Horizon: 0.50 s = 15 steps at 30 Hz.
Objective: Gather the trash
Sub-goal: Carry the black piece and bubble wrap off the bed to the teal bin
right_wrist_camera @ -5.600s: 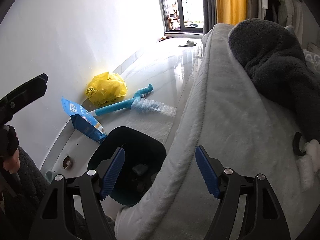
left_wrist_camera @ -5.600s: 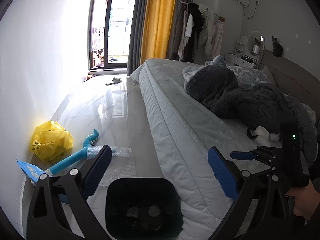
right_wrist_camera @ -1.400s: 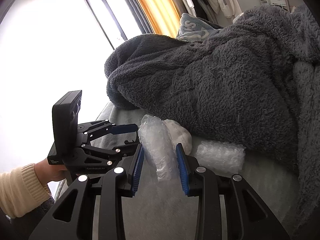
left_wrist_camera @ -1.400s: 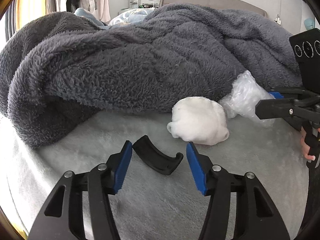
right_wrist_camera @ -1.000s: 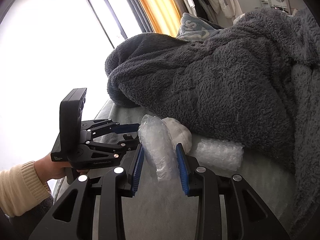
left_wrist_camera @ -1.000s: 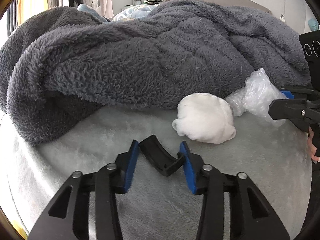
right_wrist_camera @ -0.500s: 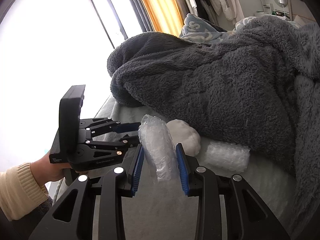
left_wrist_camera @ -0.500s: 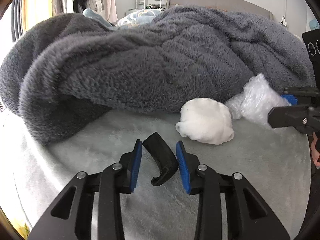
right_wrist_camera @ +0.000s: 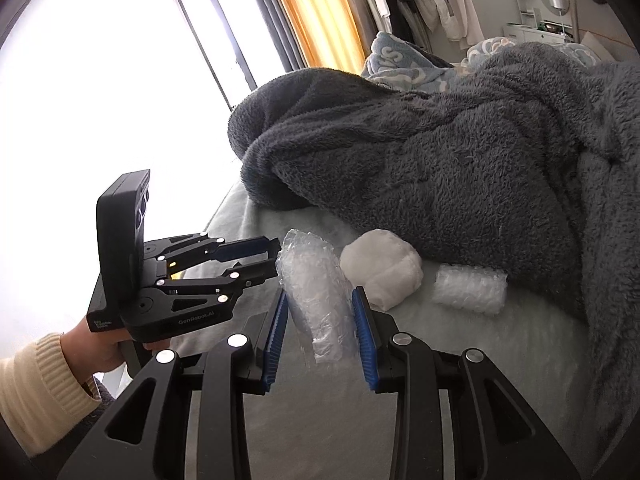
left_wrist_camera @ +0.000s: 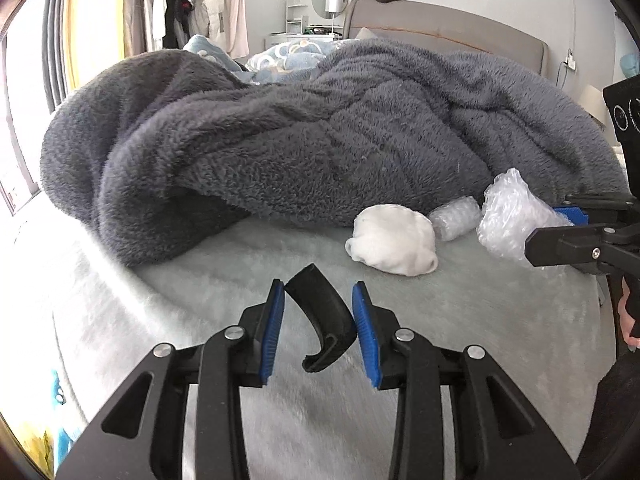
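Observation:
My left gripper [left_wrist_camera: 318, 308] is shut on a curved black plastic piece [left_wrist_camera: 322, 322], held a little above the light grey bed cover [left_wrist_camera: 200, 280]. My right gripper [right_wrist_camera: 320, 312] is shut on a crumpled clear plastic wrap [right_wrist_camera: 316, 300], which also shows at the right of the left wrist view as the clear plastic wrap [left_wrist_camera: 506, 216]. On the bed beside them lie a white wad [left_wrist_camera: 394, 240] and a small roll of bubble wrap [left_wrist_camera: 456, 218]; in the right wrist view the white wad [right_wrist_camera: 384, 272] and the bubble wrap roll [right_wrist_camera: 470, 288] sit just beyond my fingers.
A thick dark grey fleece blanket [left_wrist_camera: 320, 140] is heaped across the bed behind the trash. The left gripper's body [right_wrist_camera: 160, 280] and a hand in a cream sleeve [right_wrist_camera: 44, 384] are at the left of the right wrist view. A headboard [left_wrist_camera: 460, 32] and hanging clothes [left_wrist_camera: 192, 4] stand at the back.
My left gripper closed on the black piece and lifted it off the bed, tipping it upright. Both grippers have drawn back and risen slightly; the bubble wrap roll has come into the left wrist view.

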Motion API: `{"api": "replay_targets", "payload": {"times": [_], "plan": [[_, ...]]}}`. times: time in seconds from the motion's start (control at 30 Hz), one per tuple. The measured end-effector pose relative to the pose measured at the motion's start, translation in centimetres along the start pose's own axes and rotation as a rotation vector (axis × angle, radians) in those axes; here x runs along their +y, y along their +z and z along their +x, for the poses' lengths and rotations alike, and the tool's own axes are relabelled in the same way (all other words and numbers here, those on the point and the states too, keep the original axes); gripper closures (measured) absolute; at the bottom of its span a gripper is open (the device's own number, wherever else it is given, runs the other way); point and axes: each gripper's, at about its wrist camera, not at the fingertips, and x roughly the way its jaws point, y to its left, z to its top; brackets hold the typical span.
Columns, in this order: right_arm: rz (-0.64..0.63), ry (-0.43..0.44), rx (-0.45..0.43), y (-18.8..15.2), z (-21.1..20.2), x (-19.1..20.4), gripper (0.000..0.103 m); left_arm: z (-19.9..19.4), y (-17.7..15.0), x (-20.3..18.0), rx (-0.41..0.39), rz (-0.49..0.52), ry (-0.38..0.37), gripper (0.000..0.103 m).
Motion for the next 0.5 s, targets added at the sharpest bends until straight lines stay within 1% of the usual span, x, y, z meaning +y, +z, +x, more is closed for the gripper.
{"api": "replay_targets", "payload": {"times": [0.3,0.5], "plan": [[0.031,-0.006,0.002,-0.2,-0.5,1.8,0.070,-3.6,-2.0,0.7,-0.010,-0.066,0.033,0.065],[0.013,0.010,0.004,-0.6,-0.6,4.4,0.070,-5.7,-3.8,0.5,-0.008,-0.100,0.046,0.065]]}}
